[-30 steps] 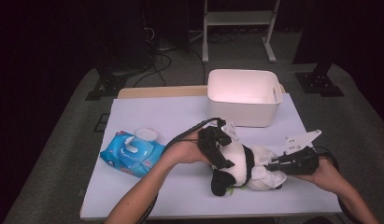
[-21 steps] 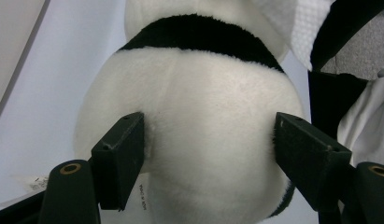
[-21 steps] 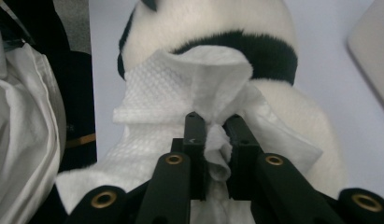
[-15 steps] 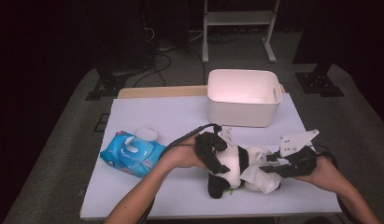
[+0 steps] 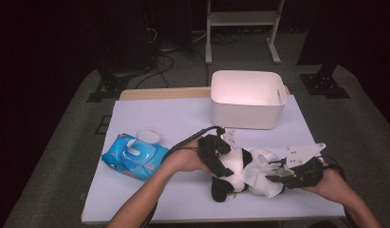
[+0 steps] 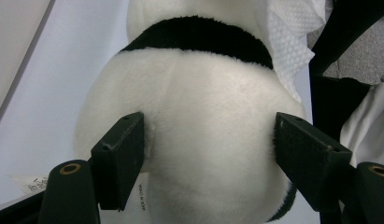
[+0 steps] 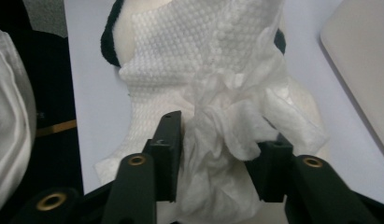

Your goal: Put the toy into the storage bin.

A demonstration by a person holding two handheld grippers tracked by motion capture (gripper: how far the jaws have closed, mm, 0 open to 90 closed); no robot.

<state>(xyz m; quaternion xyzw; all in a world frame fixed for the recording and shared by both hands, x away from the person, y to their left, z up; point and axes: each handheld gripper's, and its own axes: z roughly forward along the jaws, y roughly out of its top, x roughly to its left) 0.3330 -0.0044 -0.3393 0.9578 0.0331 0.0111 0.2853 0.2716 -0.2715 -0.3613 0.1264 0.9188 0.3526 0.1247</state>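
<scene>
Three views, read in turn: high, left gripper, right gripper.

High view, layout: your black-and-white plush panda (image 5: 233,172) lies on the pale table (image 5: 159,114) near its front edge, between your two hands. A white rectangular plastic bin (image 5: 247,99) stands behind it, and a blue soft pack of wet wipes (image 5: 134,156) lies well apart to your left.

High view, grippers: your left gripper (image 5: 215,154) sits on the panda's left side; your right gripper (image 5: 290,173) meets a crumpled white textured wipe (image 5: 259,173) draped on its right side.

Left gripper view, claw: your jaws are pressed against both flanks of the toy's white body (image 6: 203,140), pinching it, so the plush dents inward. Keep that squeeze steady as the anchor.

Right gripper view, claw: your jaws are pinching the bunched wipe (image 7: 217,135), whose spread part lies over the plush.

Step in hand (judged): wiping the toy. Drag the wipe in short strokes away from the anchoring claw, so the fur does not bunch.

Edges: the front table edge is close under your right hand; stroke along the table or toward the bin, not outward.

Open room: bare tabletop lies between panda and bin, and to the panda's left.
</scene>
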